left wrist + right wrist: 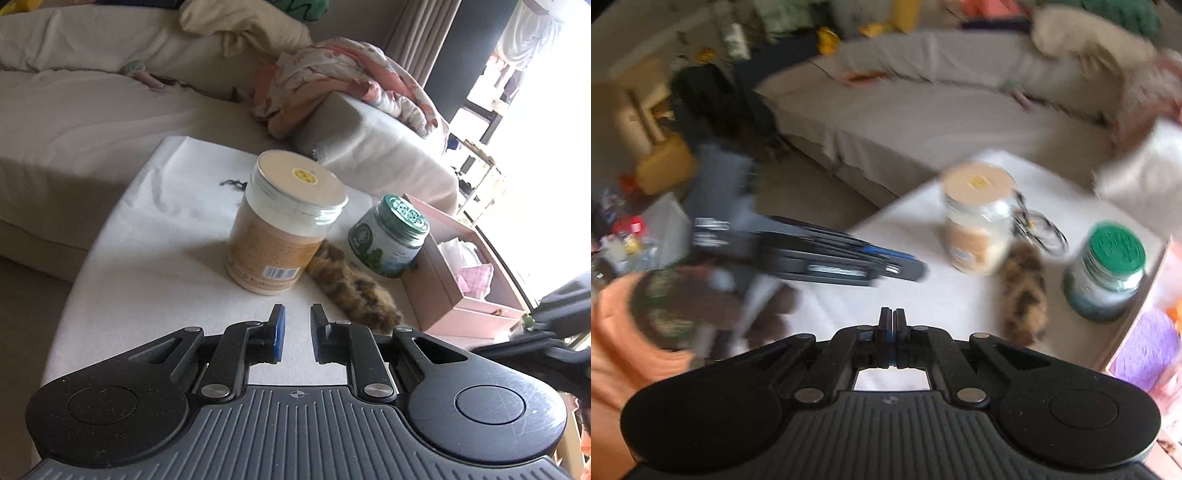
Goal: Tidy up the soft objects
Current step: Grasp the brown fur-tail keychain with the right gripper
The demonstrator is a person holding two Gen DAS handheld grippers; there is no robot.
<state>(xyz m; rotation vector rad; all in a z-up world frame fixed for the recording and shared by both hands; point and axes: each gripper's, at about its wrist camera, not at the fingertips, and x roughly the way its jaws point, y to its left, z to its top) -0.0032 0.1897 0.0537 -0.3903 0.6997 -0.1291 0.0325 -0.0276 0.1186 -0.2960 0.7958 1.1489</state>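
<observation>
Both tongs grip nothing — the right gripper (892,319) clenched tight, the left gripper (297,319) closed to a narrow gap above the white table (155,236).

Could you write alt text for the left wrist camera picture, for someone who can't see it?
An empty claw hovers over a white table, pointing at a tall beige jar, a furry brown scrunchie and a green-lidded jar. A pink box stands right; a sofa lies behind.

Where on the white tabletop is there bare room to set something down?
Free: the white tabletop left of the tall jar, out to its edge, and the strip before it. Crowded: right side, where the furry toy lies between that jar, green-lidded jar and pink box.
</observation>
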